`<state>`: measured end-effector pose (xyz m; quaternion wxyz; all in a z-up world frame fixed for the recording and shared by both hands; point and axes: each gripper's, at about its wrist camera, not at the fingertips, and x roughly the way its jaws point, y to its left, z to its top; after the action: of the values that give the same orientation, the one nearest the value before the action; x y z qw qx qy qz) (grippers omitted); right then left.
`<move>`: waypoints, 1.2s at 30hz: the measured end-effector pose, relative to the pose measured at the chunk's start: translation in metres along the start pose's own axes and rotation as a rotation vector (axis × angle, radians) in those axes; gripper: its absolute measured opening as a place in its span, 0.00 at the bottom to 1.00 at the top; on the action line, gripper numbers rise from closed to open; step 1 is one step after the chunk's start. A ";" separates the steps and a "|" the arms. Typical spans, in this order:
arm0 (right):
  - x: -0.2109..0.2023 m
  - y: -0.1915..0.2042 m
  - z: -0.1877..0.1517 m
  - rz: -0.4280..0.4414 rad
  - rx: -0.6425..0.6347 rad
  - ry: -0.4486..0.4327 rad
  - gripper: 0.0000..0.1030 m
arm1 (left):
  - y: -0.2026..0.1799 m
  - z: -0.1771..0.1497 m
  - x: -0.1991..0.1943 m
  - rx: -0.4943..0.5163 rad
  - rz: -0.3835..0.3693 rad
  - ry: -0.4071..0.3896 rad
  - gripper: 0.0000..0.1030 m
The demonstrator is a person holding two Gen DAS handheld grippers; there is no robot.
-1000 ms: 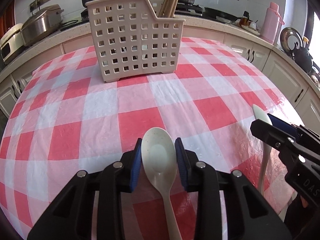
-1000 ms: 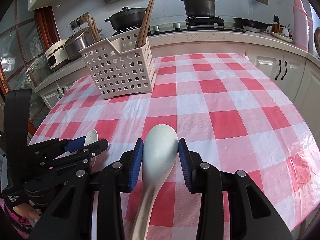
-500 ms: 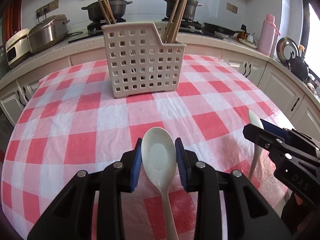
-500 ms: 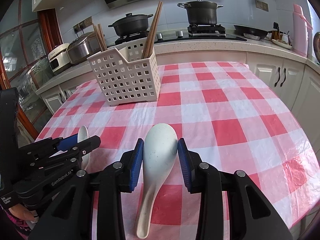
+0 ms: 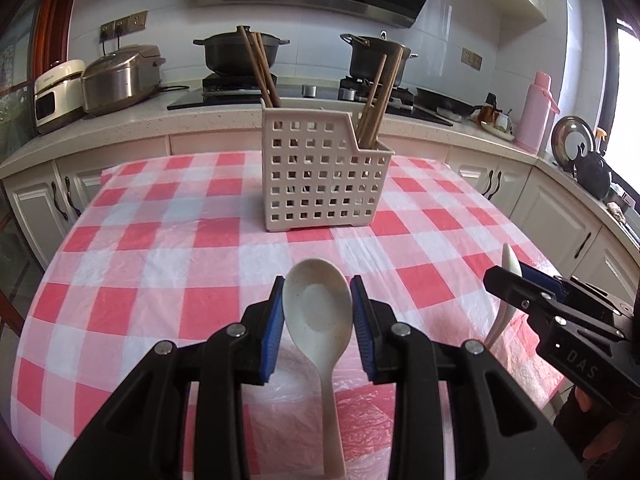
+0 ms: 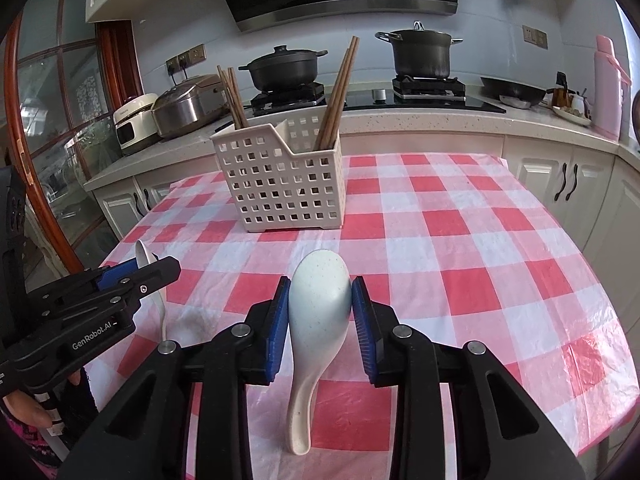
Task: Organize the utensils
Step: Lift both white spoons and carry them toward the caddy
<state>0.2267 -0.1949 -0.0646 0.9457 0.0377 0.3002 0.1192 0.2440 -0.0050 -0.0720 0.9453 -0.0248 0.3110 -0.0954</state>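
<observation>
The table (image 5: 132,264) carries a red-and-white checked cloth and stands in front of the kitchen counter (image 5: 100,128), where two dark pots, a rice cooker (image 5: 120,80) and a pink flask (image 5: 536,112) are seen.

The white perforated basket (image 5: 320,184) stands upright on the cloth toward the table's far edge, roughly midway along it. Brown chopsticks (image 5: 380,100) lean out of its lower compartment, on the right in the left wrist view; a second bundle of chopsticks (image 5: 258,68) rises from its taller back section.

The left gripper (image 5: 318,312) is clamped on a cream spoon (image 5: 318,312), its blue pads pressing both sides of the bowl. The bowl faces up and the handle runs back toward the camera, clear of the cloth.

The right gripper (image 6: 320,308) has just been closing, and its pads now press both sides of a pale blue-white spoon (image 6: 320,308). That spoon is held bowl down, the rounded back uppermost, the handle hanging toward the camera.

Both held spoons are above the near half of the table, well apart from the basket. In each wrist view the other gripper shows at the frame's side with its spoon.

A hand shows at the lower left of the right wrist view.
</observation>
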 end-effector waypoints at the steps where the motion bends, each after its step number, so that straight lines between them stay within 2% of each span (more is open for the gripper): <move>1: -0.001 0.001 0.000 -0.001 -0.003 -0.002 0.14 | 0.000 0.000 -0.003 0.001 0.003 -0.007 0.30; 5: 0.001 0.005 0.000 -0.014 -0.024 0.007 0.14 | 0.000 -0.002 -0.008 0.018 0.008 -0.021 0.30; 11: 0.008 -0.009 -0.009 -0.010 0.036 0.043 0.15 | 0.002 -0.004 -0.012 0.022 0.009 -0.032 0.30; 23: -0.014 0.002 0.013 0.016 -0.001 -0.078 0.14 | 0.003 0.011 -0.028 0.033 0.027 -0.098 0.30; 29: -0.012 0.009 0.022 0.022 -0.032 -0.115 0.14 | 0.001 0.019 -0.030 0.056 0.036 -0.112 0.30; 36: -0.011 0.013 0.049 0.022 -0.059 -0.187 0.14 | 0.000 0.043 -0.035 0.079 0.035 -0.148 0.30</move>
<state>0.2434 -0.1853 -0.0167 0.9689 0.0240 0.2063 0.1344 0.2415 0.0011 -0.0171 0.9675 0.0109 0.2364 -0.0889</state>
